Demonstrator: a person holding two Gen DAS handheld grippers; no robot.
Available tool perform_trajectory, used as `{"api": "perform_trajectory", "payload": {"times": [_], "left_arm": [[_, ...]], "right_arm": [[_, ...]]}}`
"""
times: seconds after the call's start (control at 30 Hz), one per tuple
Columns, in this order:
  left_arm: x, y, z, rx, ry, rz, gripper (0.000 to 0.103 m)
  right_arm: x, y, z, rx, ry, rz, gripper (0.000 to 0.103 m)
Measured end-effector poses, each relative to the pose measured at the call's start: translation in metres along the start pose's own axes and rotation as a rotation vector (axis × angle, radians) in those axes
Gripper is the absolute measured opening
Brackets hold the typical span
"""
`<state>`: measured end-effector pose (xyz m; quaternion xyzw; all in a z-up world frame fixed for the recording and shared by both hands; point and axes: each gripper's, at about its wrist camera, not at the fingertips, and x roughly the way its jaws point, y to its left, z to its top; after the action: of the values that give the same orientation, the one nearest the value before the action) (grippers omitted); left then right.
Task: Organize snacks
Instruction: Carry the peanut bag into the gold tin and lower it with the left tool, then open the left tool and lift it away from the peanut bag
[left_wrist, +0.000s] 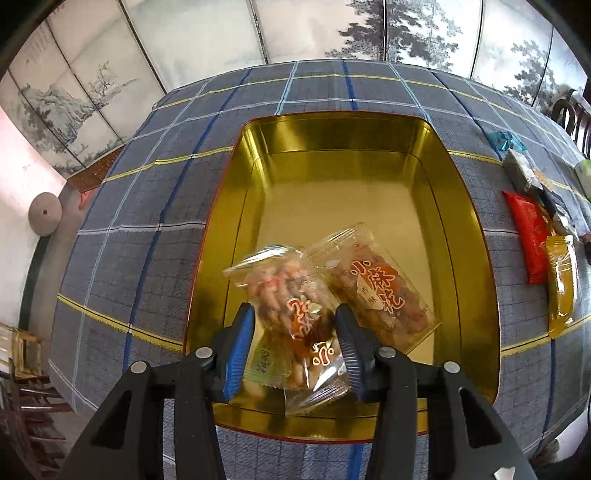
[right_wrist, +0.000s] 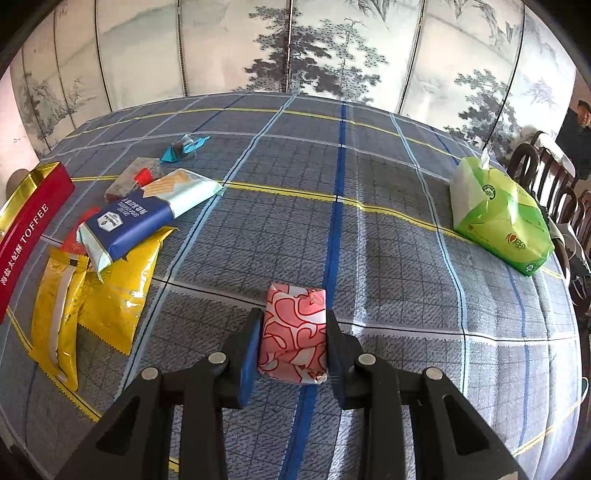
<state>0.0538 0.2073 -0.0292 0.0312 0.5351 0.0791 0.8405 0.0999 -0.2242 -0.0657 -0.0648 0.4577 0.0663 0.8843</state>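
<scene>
A gold tin (left_wrist: 343, 166) with a red outer wall sits on the plaid cloth. My left gripper (left_wrist: 295, 325) is shut on a clear packet of twisted snacks (left_wrist: 291, 306) and holds it over the tin's near end. A second clear packet (left_wrist: 376, 291) lies inside the tin. My right gripper (right_wrist: 293, 325) is shut on a pink and white patterned packet (right_wrist: 293, 332) just above the cloth. The tin's red wall marked TOFFEE (right_wrist: 26, 236) shows at the far left of the right wrist view.
Loose snacks lie right of the tin: a red packet (left_wrist: 528, 236), yellow packets (right_wrist: 110, 295), a blue and white packet (right_wrist: 147, 210), a brown packet (right_wrist: 129, 177), a teal candy (right_wrist: 184, 147). A green tissue pack (right_wrist: 498, 218) sits at the right, with dark chairs (right_wrist: 546, 177) beyond the table edge.
</scene>
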Motion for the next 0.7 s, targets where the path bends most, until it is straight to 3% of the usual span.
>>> {"api": "perform_trajectory", "payload": {"times": [0.5,0.7], "left_arm": [[-0.025,0.001,-0.004,-0.047,-0.099,-0.026,0.072],[-0.037,0.007,-0.003,-0.074,-0.137,-0.050,0.082]], "right_arm": [[-0.006,0.012,0.002,0.053,0.011,-0.044,0.030],[-0.026,0.025,0.012,0.082,-0.029,-0.033,0.030]]}}
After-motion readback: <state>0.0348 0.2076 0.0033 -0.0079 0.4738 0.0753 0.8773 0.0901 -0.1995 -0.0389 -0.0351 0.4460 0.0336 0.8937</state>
